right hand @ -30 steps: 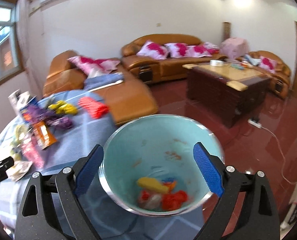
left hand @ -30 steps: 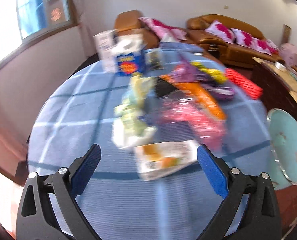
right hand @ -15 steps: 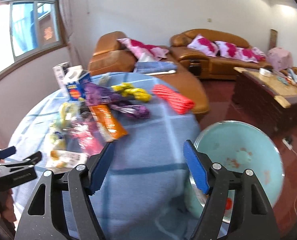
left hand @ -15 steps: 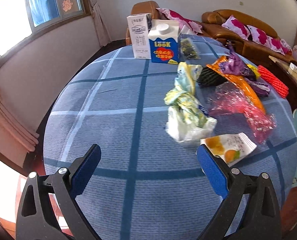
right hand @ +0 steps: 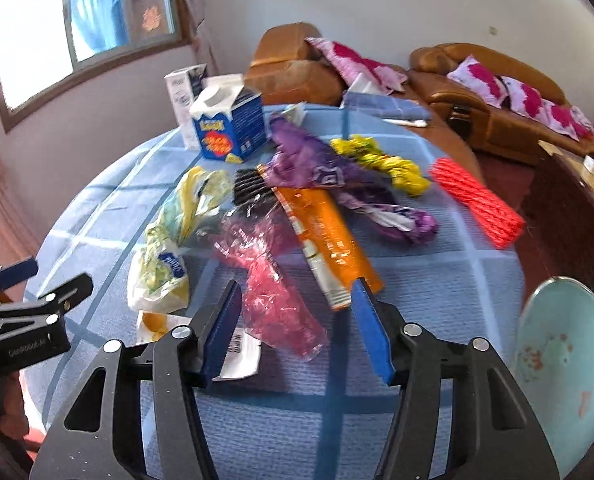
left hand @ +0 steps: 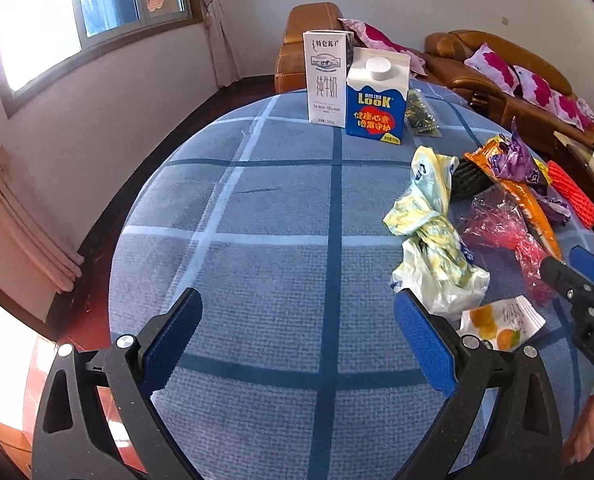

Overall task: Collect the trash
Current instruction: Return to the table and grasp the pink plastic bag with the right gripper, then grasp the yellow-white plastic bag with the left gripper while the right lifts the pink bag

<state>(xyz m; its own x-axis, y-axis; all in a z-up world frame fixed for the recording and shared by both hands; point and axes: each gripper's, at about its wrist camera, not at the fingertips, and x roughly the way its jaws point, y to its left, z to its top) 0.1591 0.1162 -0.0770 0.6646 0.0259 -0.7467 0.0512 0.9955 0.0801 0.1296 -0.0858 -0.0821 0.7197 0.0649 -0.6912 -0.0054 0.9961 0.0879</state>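
Trash lies on a round table with a blue checked cloth (left hand: pixel 257 208): a pink plastic wrapper (right hand: pixel 273 280), an orange packet (right hand: pixel 325 240), a purple wrapper (right hand: pixel 317 164), a yellow wrapper (right hand: pixel 381 160), a red net sleeve (right hand: pixel 481 204), a knotted yellow-white bag (left hand: pixel 433 240) and a white snack packet with orange fruit (left hand: pixel 497 320). My right gripper (right hand: pixel 297 324) is open, just above the near end of the pink wrapper. My left gripper (left hand: pixel 297 336) is open and empty over bare cloth, left of the snack packet. A teal bin (right hand: pixel 565 360) stands by the table's right edge.
A white milk carton (left hand: pixel 325 80) and a blue LOOK carton (left hand: pixel 377 100) stand at the table's far side. Brown sofas with pink cushions (right hand: pixel 497 92) line the wall behind. A dark wooden coffee table (right hand: pixel 577 184) is at the right.
My right gripper has swung left from over the teal bin to the trash pile and narrowed somewhat. My left gripper has turned left, so the trash now sits at its right.
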